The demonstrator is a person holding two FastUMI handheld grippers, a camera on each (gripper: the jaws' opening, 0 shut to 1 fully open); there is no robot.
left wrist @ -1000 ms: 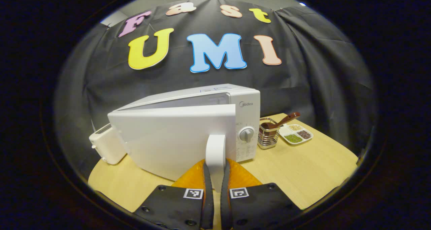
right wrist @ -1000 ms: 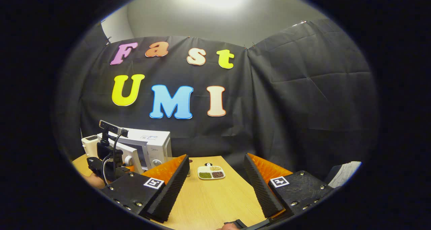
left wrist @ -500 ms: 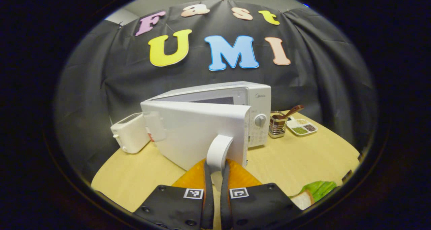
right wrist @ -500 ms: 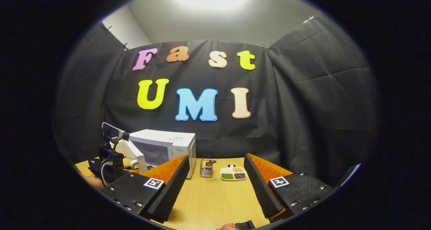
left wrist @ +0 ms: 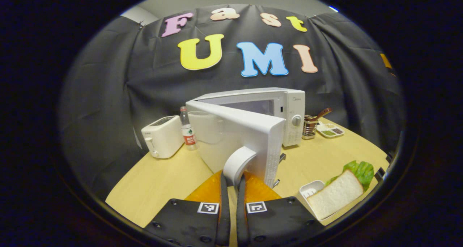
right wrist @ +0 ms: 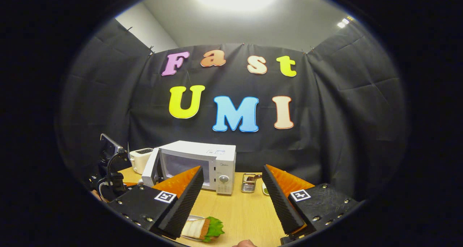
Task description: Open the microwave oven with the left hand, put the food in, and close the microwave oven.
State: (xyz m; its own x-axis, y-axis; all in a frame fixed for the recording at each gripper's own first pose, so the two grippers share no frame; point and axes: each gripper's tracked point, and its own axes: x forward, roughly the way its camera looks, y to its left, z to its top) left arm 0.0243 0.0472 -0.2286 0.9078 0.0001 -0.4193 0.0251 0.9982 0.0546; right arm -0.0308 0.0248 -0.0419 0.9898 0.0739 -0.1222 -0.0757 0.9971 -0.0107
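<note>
In the left gripper view, the left gripper (left wrist: 231,189) has its two fingers pressed together on the white curved door handle (left wrist: 237,162) of the microwave oven (left wrist: 278,109), whose door (left wrist: 235,138) stands swung partly open toward the camera, its edge facing the lens. The oven sits on a light wooden table (left wrist: 162,182). To its left stand a white toaster (left wrist: 162,141) and a small bottle (left wrist: 187,133) with a red label; to its right are a metal utensil holder (left wrist: 310,126) and a divided dish (left wrist: 331,130) of small foods. Near the table's front right edge lies the food, a sandwich (left wrist: 336,193) of white bread with green lettuce, on a white tray (left wrist: 311,189). In the right gripper view, the right gripper (right wrist: 231,200) has its fingers spread wide apart, with nothing between them, above the table. The sandwich (right wrist: 200,228) lies just below and beside its left finger. Farther off, the microwave oven (right wrist: 202,164) shows its door (right wrist: 150,169) opened to the left, where the other gripper (right wrist: 108,171) is at the door.
</note>
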